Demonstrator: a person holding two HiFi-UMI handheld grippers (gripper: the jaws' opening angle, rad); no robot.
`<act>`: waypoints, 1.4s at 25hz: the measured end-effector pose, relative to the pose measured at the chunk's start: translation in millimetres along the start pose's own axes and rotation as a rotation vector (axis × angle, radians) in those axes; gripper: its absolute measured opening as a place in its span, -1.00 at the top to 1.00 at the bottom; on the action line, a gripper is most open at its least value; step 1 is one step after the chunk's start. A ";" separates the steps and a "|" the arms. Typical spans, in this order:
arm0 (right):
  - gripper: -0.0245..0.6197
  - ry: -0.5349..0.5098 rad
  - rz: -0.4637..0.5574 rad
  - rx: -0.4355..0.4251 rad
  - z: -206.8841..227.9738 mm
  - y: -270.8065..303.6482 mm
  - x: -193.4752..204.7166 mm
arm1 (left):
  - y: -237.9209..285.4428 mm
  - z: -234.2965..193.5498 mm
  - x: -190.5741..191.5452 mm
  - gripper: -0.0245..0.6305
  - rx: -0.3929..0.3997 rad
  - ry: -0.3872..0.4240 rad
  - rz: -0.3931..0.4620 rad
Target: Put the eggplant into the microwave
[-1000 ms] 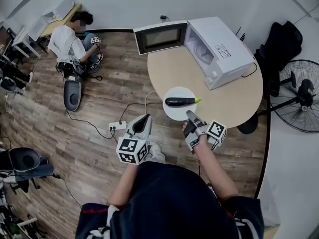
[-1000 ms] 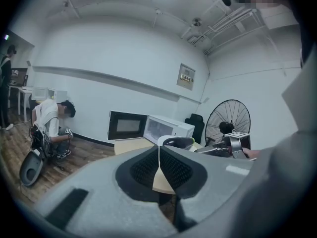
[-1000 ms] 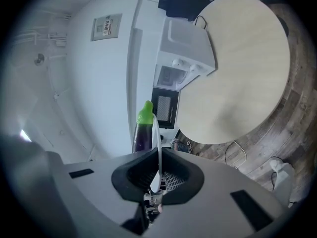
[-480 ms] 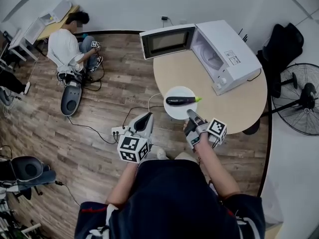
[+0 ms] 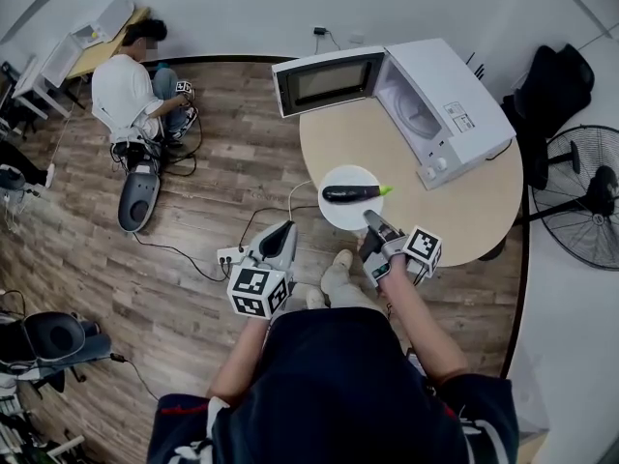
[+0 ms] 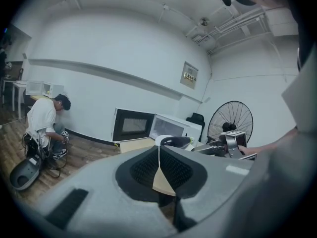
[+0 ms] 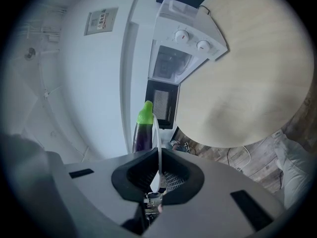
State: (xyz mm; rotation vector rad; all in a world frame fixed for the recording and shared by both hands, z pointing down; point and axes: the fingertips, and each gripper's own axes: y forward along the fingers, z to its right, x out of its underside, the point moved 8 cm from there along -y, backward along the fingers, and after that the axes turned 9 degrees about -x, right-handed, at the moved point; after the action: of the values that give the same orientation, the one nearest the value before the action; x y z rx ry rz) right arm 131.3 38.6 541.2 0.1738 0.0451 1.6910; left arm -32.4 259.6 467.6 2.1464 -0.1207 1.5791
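eggplant (image 5: 350, 193) glossy | plate (image 5: 338, 218) smooth, perhaps ceramic | table (image 5: 464, 211) matt wood

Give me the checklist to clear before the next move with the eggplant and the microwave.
1. Microwave door open: ok, it is swung wide.
2. Eggplant settled on the plate: ok, it lies across it.
3. Right hand-held gripper grip: ok, its jaws are shut on the plate's near rim.
4. Left hand-held gripper free: ok, it is shut on nothing and held off the table, over the floor.
5. Way from plate to microwave: ok, nothing stands on the table between them.
6. Microwave cavity empty: cannot tell, only part of the inside shows.
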 end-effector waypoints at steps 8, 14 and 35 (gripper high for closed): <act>0.86 0.014 0.015 -0.022 3.3 35.7 -39.3 | 53.1 -6.6 -20.5 0.86 0.013 0.019 -0.006; 0.86 0.020 0.014 -0.012 0.2 67.1 -79.4 | 105.3 -6.7 -41.2 0.86 0.026 0.024 -0.009; 0.86 0.065 0.017 -0.001 13.9 120.5 -157.0 | 209.6 5.1 -70.6 0.86 0.054 0.049 -0.050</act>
State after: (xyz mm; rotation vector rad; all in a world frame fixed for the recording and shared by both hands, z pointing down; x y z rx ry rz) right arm 33.3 -133.1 556.8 0.1193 0.0915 1.7129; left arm -122.6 57.6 467.9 2.1326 -0.0084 1.6220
